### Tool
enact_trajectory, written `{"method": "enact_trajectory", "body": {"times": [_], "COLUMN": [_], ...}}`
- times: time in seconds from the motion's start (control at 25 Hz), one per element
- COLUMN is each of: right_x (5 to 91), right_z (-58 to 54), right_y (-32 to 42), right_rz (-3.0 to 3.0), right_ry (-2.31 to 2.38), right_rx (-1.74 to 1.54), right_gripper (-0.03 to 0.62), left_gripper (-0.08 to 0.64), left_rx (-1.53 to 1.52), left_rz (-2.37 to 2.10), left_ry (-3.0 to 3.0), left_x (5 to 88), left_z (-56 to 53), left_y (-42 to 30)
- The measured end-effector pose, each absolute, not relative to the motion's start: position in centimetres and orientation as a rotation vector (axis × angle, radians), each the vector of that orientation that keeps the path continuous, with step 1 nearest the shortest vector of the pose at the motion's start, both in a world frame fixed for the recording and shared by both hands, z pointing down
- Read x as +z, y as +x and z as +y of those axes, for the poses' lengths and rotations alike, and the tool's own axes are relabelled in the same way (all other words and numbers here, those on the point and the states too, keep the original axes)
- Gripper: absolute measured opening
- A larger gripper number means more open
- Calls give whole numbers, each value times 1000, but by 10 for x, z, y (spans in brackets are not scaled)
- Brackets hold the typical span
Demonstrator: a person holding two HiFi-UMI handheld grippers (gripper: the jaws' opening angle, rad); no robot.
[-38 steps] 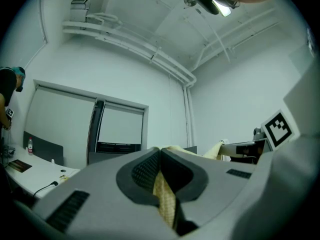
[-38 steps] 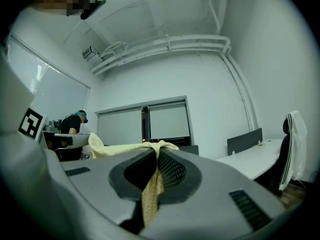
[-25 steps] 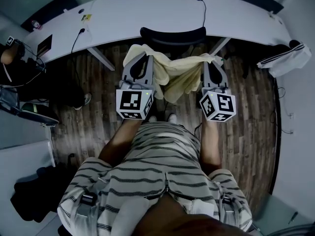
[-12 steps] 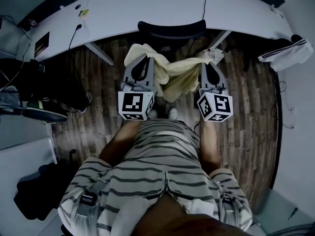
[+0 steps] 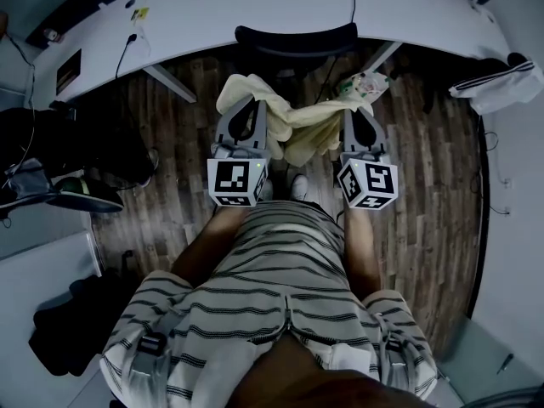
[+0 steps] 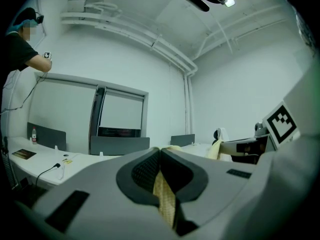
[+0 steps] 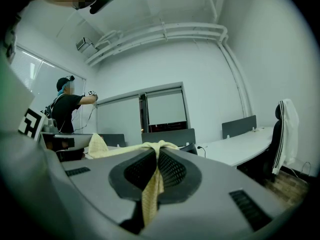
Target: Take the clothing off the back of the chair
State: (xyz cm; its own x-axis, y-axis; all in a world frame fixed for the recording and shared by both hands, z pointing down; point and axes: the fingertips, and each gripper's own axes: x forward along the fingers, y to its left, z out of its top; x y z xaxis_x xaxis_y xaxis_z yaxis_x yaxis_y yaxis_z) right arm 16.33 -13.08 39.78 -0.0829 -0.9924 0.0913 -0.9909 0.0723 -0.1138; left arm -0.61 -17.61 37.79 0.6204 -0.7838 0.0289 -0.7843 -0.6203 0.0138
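Observation:
The pale yellow garment [image 5: 302, 121] hangs stretched between my two grippers, in front of the black chair back [image 5: 296, 38] and clear of it. My left gripper [image 5: 252, 93] is shut on its left end, and a bunched corner rises above the jaws. My right gripper [image 5: 358, 102] is shut on its right end. In the left gripper view, yellow cloth [image 6: 163, 196] is pinched between the shut left gripper [image 6: 160, 151]. The right gripper view shows the right gripper [image 7: 157, 150] clamped on the cloth [image 7: 150, 194], which runs off to the left.
A curved white desk [image 5: 255, 7] with cables stands behind the chair. A dark jacket with white stripes [image 5: 501, 79] drapes another chair at right. Dark bags [image 5: 59, 143] lie on the wood floor at left. A person [image 7: 67, 109] stands by the far wall.
Both grippers have come down together with the garment still held. The gap between the cloth and the chair back has widened.

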Motion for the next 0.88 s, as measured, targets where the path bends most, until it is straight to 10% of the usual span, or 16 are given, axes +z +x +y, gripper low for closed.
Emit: {"method": "enact_trajectory", "body": {"times": [0.88], "right_x": [440], "right_z": [-134], "right_y": [164], "right_rz": [2284], "right_ry": [-2171], "right_rx": [-331], "right_gripper": [26], "left_gripper": [25], "left_rx": [180], "left_rz": [-1323], "left_ry": [2799], "left_x": [427], "left_z": [-179], "left_y": [5]}}
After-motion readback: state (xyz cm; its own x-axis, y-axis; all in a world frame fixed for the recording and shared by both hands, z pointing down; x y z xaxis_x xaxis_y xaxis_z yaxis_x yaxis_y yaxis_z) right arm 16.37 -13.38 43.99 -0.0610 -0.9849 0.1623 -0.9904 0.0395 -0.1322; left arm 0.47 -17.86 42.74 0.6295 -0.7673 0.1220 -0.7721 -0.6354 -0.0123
